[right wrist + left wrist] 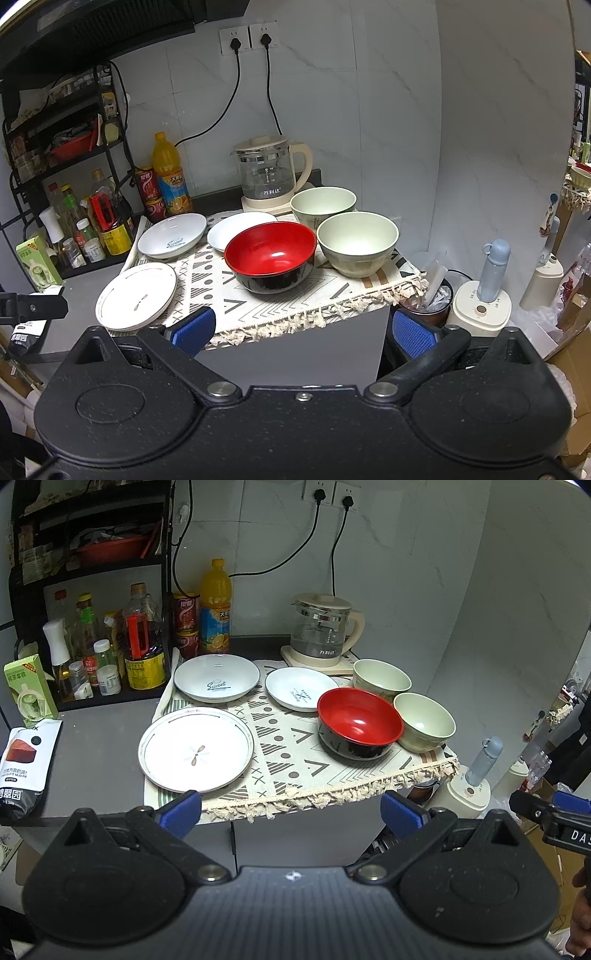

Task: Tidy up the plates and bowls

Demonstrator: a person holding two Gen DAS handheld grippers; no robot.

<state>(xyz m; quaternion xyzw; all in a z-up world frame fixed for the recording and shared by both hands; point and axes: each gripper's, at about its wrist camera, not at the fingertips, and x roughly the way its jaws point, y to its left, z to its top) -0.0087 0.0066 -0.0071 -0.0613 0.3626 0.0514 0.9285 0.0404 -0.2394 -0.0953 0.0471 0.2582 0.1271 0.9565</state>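
On a patterned cloth (280, 753) lie three plates: a large flat white plate (195, 748) at the front left, a deep "Sweet" plate (217, 677) behind it, and a small white plate (301, 687) at the back middle. A red and black bowl (359, 725) stands at the right, with two pale green bowls (424, 722) (381, 679) beside and behind it. My left gripper (291, 814) is open and empty, in front of the cloth's edge. My right gripper (303, 332) is open and empty, in front of the red bowl (271, 254).
A glass kettle (323, 631) stands behind the dishes, with cords to the wall sockets. Bottles, cans and an orange juice bottle (215, 605) crowd the back left by a black rack. Snack packets (24, 764) lie at the left. A blue flask (493, 267) stands at the right, below the counter.
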